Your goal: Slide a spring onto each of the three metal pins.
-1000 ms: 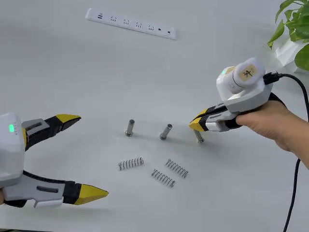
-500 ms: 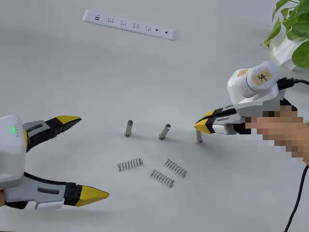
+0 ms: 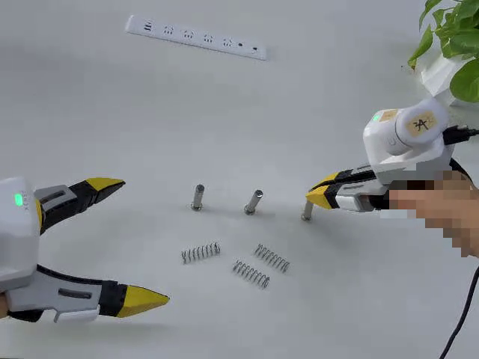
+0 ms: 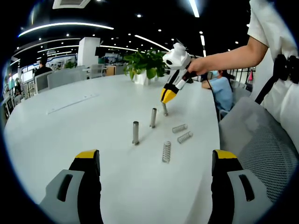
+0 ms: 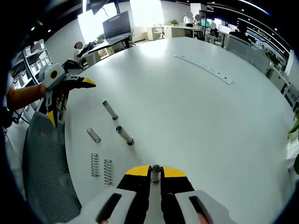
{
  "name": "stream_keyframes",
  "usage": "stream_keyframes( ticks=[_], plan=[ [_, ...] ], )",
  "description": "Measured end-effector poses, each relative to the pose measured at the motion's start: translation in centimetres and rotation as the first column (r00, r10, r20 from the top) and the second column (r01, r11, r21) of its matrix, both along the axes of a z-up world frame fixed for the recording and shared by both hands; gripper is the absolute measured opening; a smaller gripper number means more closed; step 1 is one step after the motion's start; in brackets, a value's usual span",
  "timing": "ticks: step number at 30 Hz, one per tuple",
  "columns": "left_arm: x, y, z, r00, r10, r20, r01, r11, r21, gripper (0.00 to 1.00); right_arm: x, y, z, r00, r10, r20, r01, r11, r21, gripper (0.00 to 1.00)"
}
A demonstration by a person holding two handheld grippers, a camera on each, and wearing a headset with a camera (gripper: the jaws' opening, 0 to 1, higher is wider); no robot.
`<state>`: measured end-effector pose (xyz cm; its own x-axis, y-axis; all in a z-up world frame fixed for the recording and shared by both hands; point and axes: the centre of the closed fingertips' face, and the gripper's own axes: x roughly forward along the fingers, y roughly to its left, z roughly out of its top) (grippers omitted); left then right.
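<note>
Three metal pins stand in a row: left pin point(image 3: 197, 197), middle pin point(image 3: 253, 202), right pin point(image 3: 307, 212). Three springs point(image 3: 200, 253) point(image 3: 251, 274) point(image 3: 272, 259) lie flat in front of them. My right gripper point(image 3: 320, 197) has its jaws closed around the top of the right pin point(image 5: 155, 171), which leans toward it. My left gripper point(image 3: 142, 241) hovers wide open at the near left with nothing between its jaws; the pins point(image 4: 135, 133) and springs point(image 4: 166, 151) lie ahead of it.
A white power strip point(image 3: 196, 37) lies at the far side of the white table. A potted plant point(image 3: 449, 37) stands at the far right. The right gripper's black cable point(image 3: 460, 314) trails down the right side.
My right gripper has drifted right, and the right pin's top now leans toward it. The left gripper has stayed put. The head camera shifted slightly.
</note>
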<state>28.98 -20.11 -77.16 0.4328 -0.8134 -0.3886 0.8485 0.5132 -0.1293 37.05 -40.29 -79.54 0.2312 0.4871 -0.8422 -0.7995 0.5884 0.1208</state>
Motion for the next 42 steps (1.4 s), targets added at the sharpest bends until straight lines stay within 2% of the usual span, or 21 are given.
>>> stream_keyframes(
  ticks=[20, 42],
  plan=[
    [0.0, -0.1, 0.0, 1.000, -0.003, 0.000, 0.003, 1.000, 0.003, 0.99, -0.4, 0.0, 0.0, 0.999, -0.020, 0.033, 0.019, 0.999, 0.029, 0.04],
    [0.2, -0.3, 0.1, 1.000, -0.002, 0.001, 0.002, 1.000, -0.005, 0.99, -1.0, 0.2, -0.2, 0.999, 0.010, 0.042, -0.011, 1.000, 0.022, 0.05]
  ],
)
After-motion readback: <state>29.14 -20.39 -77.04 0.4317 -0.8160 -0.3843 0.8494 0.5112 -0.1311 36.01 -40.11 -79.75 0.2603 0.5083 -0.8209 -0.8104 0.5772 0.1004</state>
